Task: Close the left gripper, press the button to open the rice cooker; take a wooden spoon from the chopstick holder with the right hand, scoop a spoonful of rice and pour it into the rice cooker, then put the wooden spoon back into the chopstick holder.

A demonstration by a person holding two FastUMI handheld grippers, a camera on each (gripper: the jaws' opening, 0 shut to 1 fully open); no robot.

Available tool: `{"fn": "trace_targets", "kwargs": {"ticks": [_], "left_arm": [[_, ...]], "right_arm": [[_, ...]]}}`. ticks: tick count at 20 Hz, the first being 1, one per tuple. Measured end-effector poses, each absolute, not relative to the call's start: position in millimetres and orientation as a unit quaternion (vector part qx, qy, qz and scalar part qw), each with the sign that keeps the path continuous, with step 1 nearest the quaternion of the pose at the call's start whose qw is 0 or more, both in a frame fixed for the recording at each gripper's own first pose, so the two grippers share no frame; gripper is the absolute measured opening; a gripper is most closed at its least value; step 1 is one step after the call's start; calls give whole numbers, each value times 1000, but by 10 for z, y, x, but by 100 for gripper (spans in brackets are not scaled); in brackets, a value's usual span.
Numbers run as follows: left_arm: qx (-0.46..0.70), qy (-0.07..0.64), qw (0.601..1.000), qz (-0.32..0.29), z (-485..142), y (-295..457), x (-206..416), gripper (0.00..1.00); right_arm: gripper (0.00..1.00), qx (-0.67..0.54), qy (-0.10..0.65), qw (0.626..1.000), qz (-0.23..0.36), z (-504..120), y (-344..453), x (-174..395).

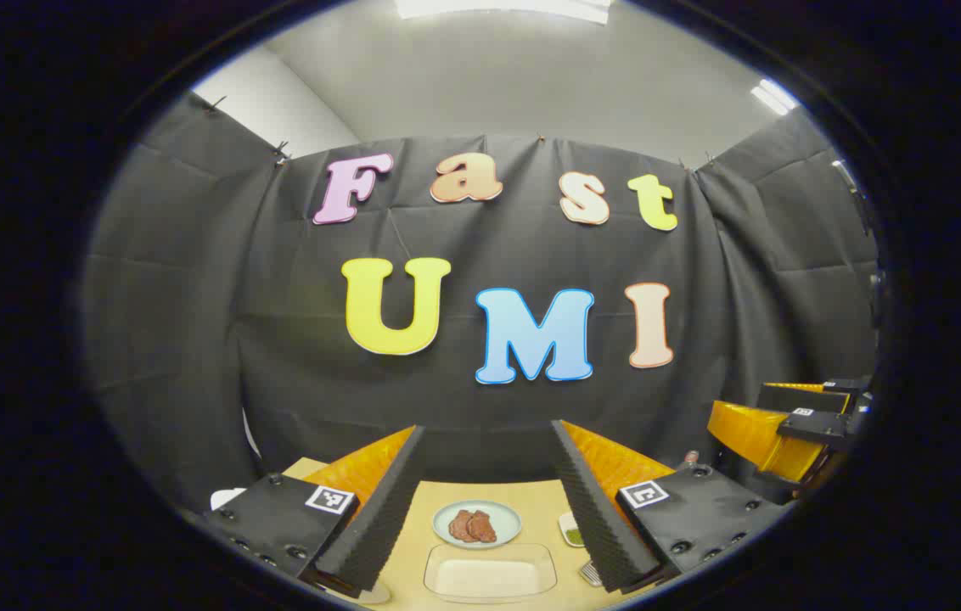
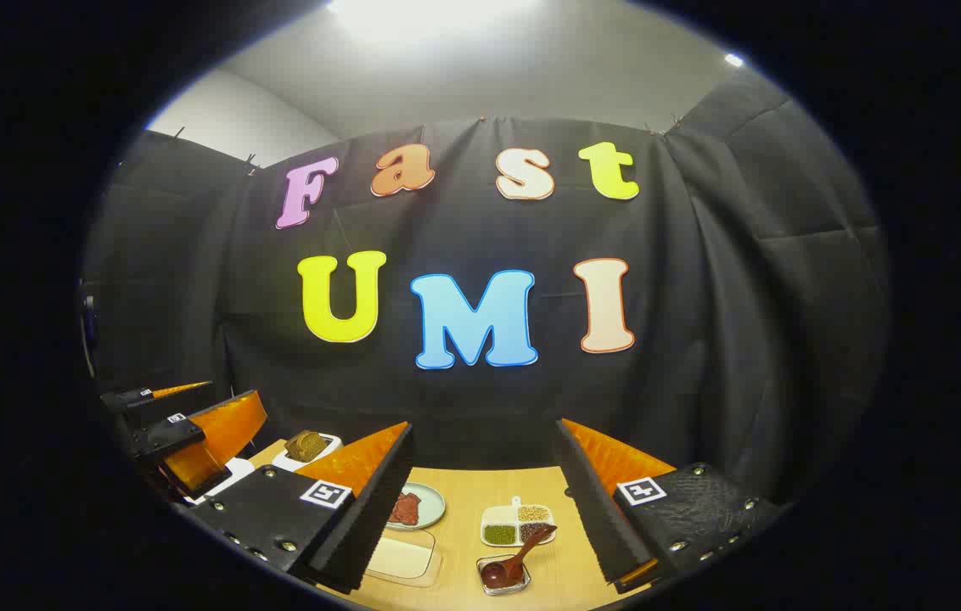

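Observation:
My left gripper (image 1: 487,427) is held above the near side of a tan table (image 1: 542,501), its jaws wide apart and nothing between them. My right gripper (image 2: 485,424) is likewise open and empty. A dark wooden spoon (image 2: 521,552) rests with its bowl in a small clear dish (image 2: 503,581) on the table, low between the right gripper's fingers. Beside it stands a white divided dish (image 2: 517,522) of grains and green beans. In the left gripper view, the right gripper (image 1: 790,428) hangs at the far right. The left gripper (image 2: 183,428) appears at the far left of the right gripper view.
A plate of brown meat (image 1: 476,524) and an empty clear container (image 1: 489,574) lie ahead of the left gripper. The same plate (image 2: 414,507) and container (image 2: 400,557) sit left of the spoon. A white tray with a brown item (image 2: 306,445) stands at the back left.

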State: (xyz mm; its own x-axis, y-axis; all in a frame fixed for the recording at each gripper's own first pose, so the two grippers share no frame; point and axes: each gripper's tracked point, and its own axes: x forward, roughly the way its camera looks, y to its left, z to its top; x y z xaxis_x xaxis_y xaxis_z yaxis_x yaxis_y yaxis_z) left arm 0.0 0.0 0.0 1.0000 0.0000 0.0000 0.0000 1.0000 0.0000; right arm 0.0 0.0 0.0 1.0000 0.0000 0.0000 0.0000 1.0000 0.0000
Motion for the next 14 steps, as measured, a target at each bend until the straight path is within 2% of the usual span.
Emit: {"fn": "trace_targets", "kwargs": {"ticks": [1,2,3,10,14], "left_arm": [[1,1,1000,1,-10,7,5,98],[-3,1,1000,0,-12,-8,18,93],[-5,0,1000,-1,-5,-21,20,98],[1,0,1000,3,-8,7,53,100],[-3,0,1000,11,-27,135,40,98]], "right_arm": [[98,1,1,1000,1,-10,-11,12],[98,1,3,1000,2,-20,-12,31],[98,1,4,1000,1,-18,-14,41],[98,7,5,1000,4,-28,-39,137],[98,2,3,1000,5,-8,-15,165]]}}
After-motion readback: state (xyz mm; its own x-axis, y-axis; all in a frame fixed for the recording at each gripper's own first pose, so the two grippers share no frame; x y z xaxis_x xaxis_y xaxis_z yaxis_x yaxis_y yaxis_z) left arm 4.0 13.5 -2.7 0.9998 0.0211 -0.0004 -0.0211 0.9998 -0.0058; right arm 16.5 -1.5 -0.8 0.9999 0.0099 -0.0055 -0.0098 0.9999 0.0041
